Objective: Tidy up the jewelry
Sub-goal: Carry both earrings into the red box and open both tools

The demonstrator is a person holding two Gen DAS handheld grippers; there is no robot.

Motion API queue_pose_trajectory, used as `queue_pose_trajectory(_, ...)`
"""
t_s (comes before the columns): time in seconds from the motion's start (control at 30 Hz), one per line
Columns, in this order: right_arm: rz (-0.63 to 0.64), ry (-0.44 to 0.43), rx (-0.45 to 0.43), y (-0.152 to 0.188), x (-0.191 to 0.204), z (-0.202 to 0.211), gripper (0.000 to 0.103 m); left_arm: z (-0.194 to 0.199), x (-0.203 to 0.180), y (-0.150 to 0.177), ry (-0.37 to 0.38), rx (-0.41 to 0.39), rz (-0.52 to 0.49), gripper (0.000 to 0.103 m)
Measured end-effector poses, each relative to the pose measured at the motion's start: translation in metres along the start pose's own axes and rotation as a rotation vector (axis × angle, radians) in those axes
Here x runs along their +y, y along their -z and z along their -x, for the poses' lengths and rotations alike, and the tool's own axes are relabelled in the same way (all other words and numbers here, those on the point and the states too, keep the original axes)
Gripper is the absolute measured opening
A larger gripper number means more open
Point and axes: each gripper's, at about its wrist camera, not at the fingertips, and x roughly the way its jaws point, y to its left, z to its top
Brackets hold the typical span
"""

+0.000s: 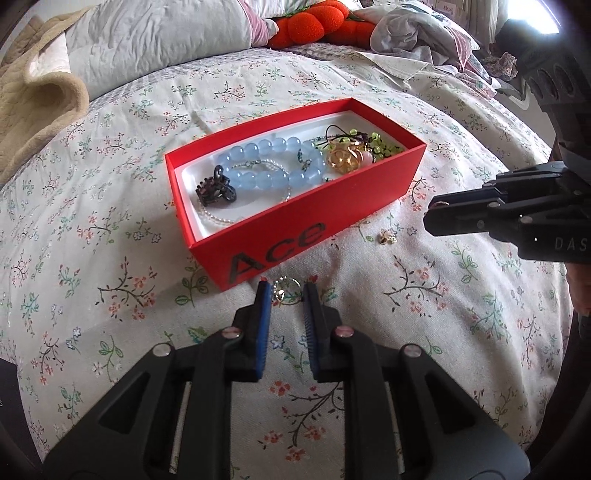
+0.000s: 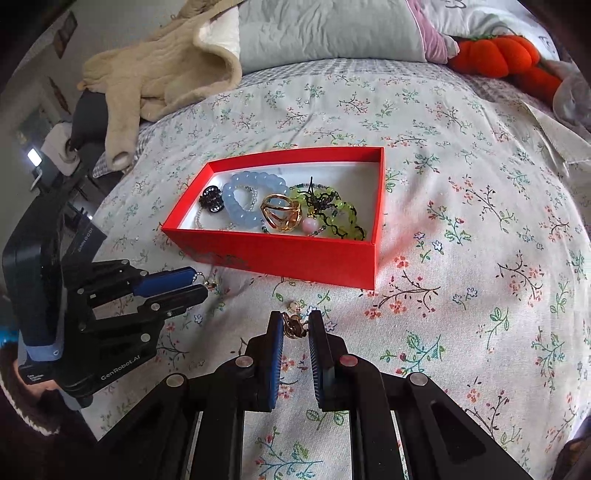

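Observation:
A red box [image 1: 295,236] [image 2: 280,254] lies on the floral bedspread. It holds a blue bead bracelet [image 1: 269,162] [image 2: 240,199], a black hair claw [image 1: 216,188] [image 2: 211,199], a gold piece [image 1: 343,158] [image 2: 280,214], green beads [image 2: 332,214] and a pearl strand. My left gripper [image 1: 288,288] [image 2: 197,282] is open, its jaws on either side of a small silver earring [image 1: 284,290] in front of the box. My right gripper [image 2: 295,325] [image 1: 430,216] is open around a small gold earring [image 2: 293,326] [image 1: 388,236] on the bed.
Pillows [image 2: 328,33], a beige blanket [image 2: 159,70] and an orange plush toy [image 1: 314,22] [image 2: 502,55] lie at the head of the bed. Crumpled clothes [image 1: 413,37] sit at the far right. The bed's left edge drops off near dark furniture [image 2: 74,147].

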Motion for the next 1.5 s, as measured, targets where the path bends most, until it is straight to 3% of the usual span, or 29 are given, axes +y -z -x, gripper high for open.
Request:
queue_pose_trajectory(0.4,-0.053,-0.003,-0.087,-0.023,-0.009,0.022,0.014,0.03,0.003,-0.016,-0.025,-0.089,0.067,0.019)
queue_pose_trajectory(0.73,-0.075,-0.001,-0.133,-0.045,-0.014,0.024,0.014,0.023,0.006,-0.036,-0.067,-0.102,0.141,0.019)
queue_pose_trajectory(1.37,-0.12,0.04,-0.102,-0.065,-0.025,-0.013,0.014,-0.009,0.02,-0.051,-0.083,-0.082,0.232,0.019)
queue_pose_trajectory(1.5,-0.108,0.053,-0.1,-0.068,-0.022,-0.018,0.014,-0.006,0.018,-0.053,-0.084,-0.091,0.222,0.025)
